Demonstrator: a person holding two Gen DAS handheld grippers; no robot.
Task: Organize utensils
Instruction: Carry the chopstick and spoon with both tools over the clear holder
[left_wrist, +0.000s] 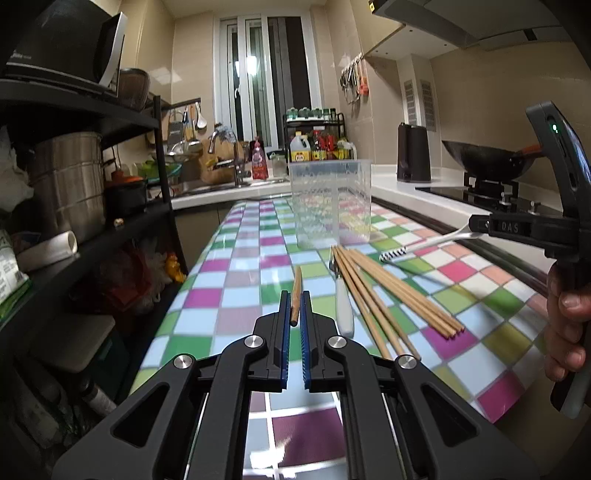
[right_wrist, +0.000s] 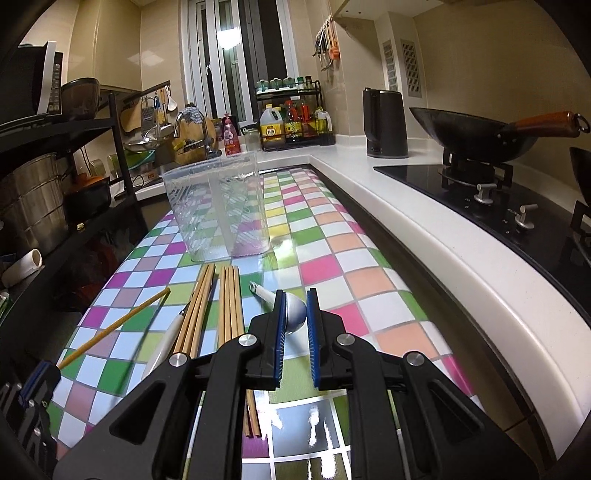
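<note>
My left gripper (left_wrist: 295, 295) is shut on one wooden chopstick (left_wrist: 296, 295), which points forward above the checkered table (left_wrist: 240, 258). From the right wrist view, that gripper (right_wrist: 38, 373) sits at the lower left with the chopstick (right_wrist: 114, 326) slanting up from it. My right gripper (right_wrist: 296, 295) is shut on the bowl of a white spoon (right_wrist: 297, 314), whose striped handle points away. In the left wrist view this gripper (left_wrist: 478, 225) holds the spoon (left_wrist: 424, 245) off the table at the right. Several chopsticks (left_wrist: 388, 295) (right_wrist: 229, 302) and a white-handled utensil (left_wrist: 344, 306) (right_wrist: 162, 347) lie before a clear plastic container (left_wrist: 330, 203) (right_wrist: 218, 206).
A black shelf rack (left_wrist: 110, 236) with a steel pot (left_wrist: 68, 181) stands along the table's left edge. A white counter (right_wrist: 424, 236) runs along the right with a hob, a wok (right_wrist: 476, 133) and a black kettle (right_wrist: 384, 123). Sink and bottles sit at the back.
</note>
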